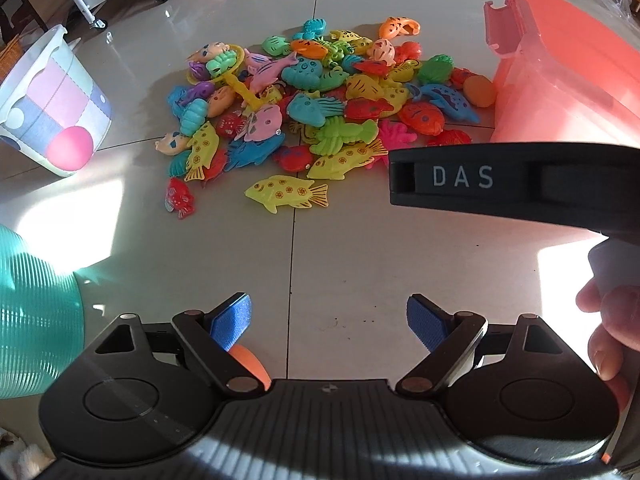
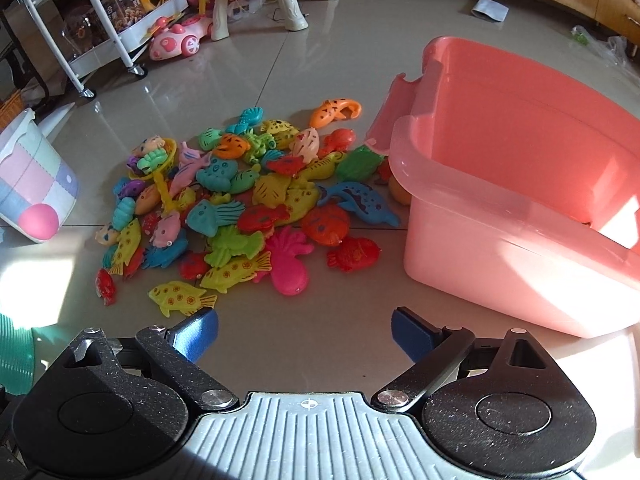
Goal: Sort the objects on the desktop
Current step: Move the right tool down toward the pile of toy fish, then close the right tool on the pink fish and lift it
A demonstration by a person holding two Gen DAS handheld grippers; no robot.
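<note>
Sunlit floor tiles [image 2: 332, 72] carry everything you are sorting, so read the scene from your left: a pastel patchwork bucket [image 1: 52, 100] lies tipped with a pink ball [image 1: 71, 148] at its mouth, well apart from the heap of plastic sea-creature toys [image 2: 240, 208] spread across the middle, and a pink bin [image 2: 520, 184] stands at the right, with toys at that edge of the heap just beside its wall. Your left tongs [image 1: 328, 326] hang wide over bare tile short of the heap, holding nothing; an orange shape shows beneath the left jaw, but you cannot tell what it is. Your right tongs [image 2: 305, 332] are equally wide and empty, just short of a yellow spotted fish [image 2: 180, 296] at the near edge. You look to be at the start of a pick. Next, lower one pair over a loose toy on the near fringe, straddle its thin body, and close before carrying it to a container.
</note>
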